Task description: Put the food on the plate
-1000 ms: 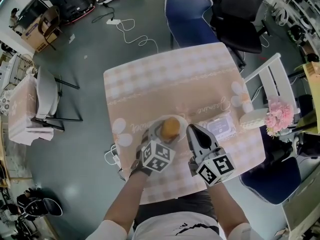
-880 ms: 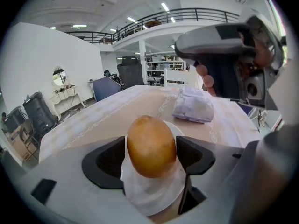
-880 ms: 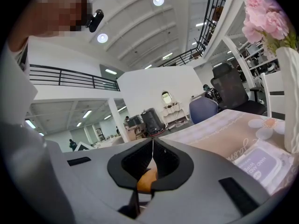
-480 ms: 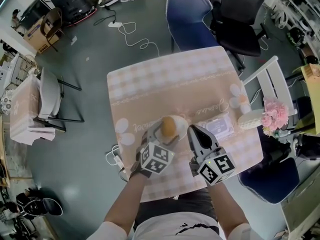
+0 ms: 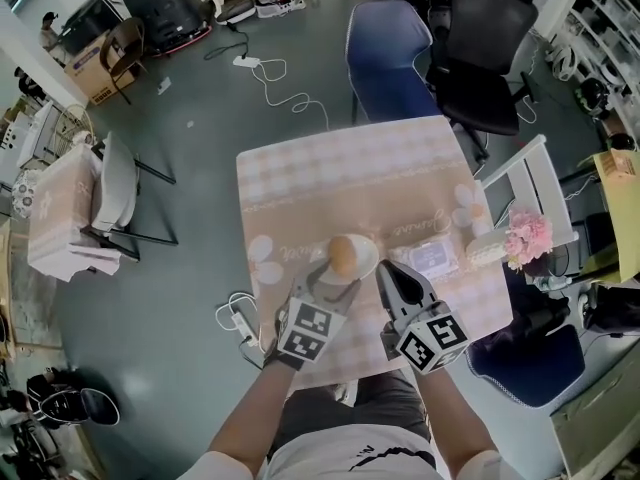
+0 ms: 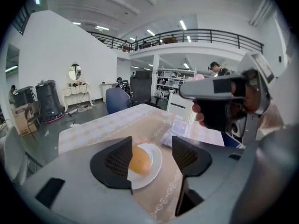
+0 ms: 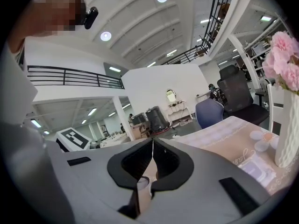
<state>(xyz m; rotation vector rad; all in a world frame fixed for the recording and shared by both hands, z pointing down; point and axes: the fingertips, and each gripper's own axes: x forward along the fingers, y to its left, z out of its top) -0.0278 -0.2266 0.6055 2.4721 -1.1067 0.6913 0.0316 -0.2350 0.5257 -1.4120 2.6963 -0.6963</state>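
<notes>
Two grippers hang over the near edge of the table [image 5: 330, 183] in the head view. The bun [image 5: 343, 253] lies on the plate [image 5: 367, 265], so the food looks like it is already where it should be. The left gripper [image 5: 325, 276] points at the plate. Its tips are just at the near rim, and the bun is a little way past them, straight ahead. The right gripper [image 5: 398, 280] is just beside the plate, on its right side, and points past it. The left one is nearer to the bun.

In the left gripper view, the jaws stand wide apart and are closing. Nothing is between them. The bun sits out in front, on the plate, not in the gap. The left jaw hides a bit of the bun's left side. The bun looks a bit egg-shaped, and its long way seems to run away from the jaws. The pads do not touch it.

In the right gripper view, the jaws are pressed together at their tips and pinch nothing. The bun and the plate do not show here. This gripper looks off across the table toward the room.

If the bun needs a nudge, the left gripper would only have to go forward.
</notes>
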